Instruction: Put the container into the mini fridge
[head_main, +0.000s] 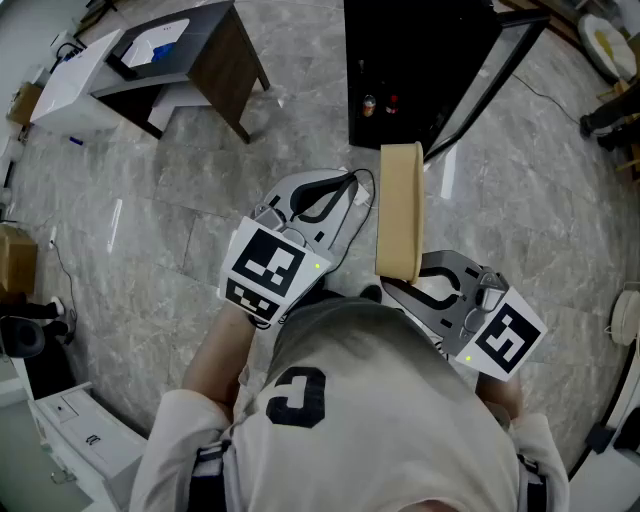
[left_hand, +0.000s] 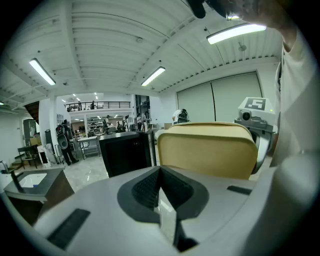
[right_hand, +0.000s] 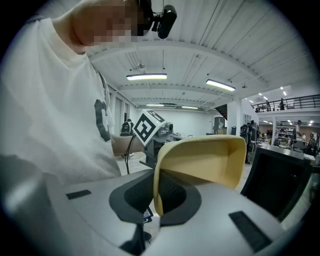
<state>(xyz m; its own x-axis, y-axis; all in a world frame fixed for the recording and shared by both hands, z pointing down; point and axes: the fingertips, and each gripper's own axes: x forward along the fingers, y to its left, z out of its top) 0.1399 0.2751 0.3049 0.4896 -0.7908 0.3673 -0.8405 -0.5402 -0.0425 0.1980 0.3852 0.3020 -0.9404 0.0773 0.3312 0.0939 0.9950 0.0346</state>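
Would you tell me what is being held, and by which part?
The right gripper pinches the tan container by one wall's rim; the left gripper holds nothing.

Grey marble floor all round. At eleven o'clock, a dark wooden table, with a white cabinet just beside it at ten. Cardboard box at nine, right on the edge.

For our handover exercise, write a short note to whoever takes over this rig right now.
Tools: left tool shut and empty; right tool shut on the rim of the beige container, held on edge in the air.
The mini fridge stands ahead, its door open.
Done: container picked up.
Left: carry it over, set it inside, let go.
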